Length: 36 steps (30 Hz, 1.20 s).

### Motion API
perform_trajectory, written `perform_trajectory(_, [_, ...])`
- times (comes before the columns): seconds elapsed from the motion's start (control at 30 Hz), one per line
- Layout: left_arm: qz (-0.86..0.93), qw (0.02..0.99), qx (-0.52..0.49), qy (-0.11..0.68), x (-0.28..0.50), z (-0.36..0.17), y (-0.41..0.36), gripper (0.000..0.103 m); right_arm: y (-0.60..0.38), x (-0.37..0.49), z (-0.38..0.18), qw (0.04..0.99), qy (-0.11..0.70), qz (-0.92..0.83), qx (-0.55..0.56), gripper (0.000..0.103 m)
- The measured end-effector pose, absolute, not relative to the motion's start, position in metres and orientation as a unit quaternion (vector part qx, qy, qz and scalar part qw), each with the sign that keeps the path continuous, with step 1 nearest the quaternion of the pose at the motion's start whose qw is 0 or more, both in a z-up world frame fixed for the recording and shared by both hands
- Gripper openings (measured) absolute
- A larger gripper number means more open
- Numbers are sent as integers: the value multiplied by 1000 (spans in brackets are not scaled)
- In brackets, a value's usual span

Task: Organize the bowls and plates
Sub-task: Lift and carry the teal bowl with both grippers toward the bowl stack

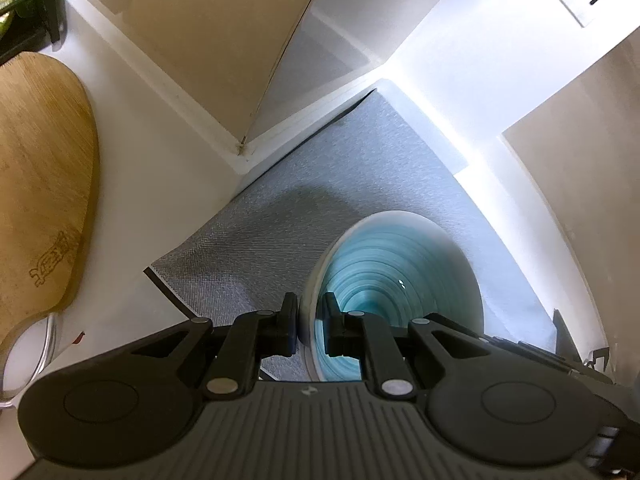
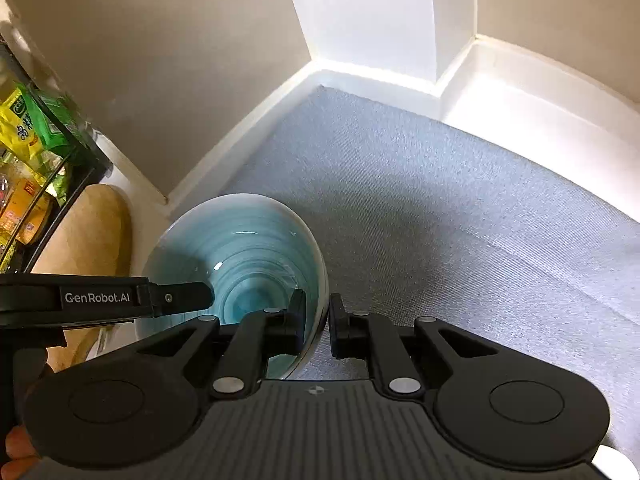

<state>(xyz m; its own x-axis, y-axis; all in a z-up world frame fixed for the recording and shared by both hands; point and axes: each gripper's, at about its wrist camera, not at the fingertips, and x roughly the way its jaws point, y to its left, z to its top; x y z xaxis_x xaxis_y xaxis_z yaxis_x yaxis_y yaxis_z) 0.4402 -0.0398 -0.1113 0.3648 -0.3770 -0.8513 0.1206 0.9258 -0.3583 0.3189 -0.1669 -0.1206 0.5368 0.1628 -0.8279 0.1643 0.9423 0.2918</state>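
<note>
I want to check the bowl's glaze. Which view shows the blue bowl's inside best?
The right wrist view: the blue bowl shows most of its ringed interior, though both grippers cover its near edge. The left wrist view shows the bowl too, more blurred.

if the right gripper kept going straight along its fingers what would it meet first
The right gripper is already clamped on the rim of the blue bowl. Beyond that rim, the line ahead seems to run down onto the grey mat, though depth is hard to judge.
</note>
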Motion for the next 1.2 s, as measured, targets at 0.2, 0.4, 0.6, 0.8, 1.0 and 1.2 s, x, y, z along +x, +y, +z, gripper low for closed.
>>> perform_trajectory(0.2, [-157,825,-112,531,428,-96,-34,13,-164,310,-109,867,470,3,166,12])
perform_trajectory(0.4, [-161,829,-112,525,422,-86,-28,13,-158,300,-99,872,461,6,161,13])
perform_trajectory(0.6, [-166,830,-113,520,414,-79,-22,13,-154,289,-88,876,455,7,157,13])
perform_trajectory(0.8, [-171,831,-112,517,404,-72,-15,13,-152,281,-82,880,450,9,154,13])
perform_trajectory(1.0, [-178,830,-107,518,391,-67,-8,13,-150,272,-77,881,447,12,153,13])
perform_trajectory(1.2, [-184,828,-97,521,375,-64,-1,13,-144,258,-73,882,447,19,151,13])
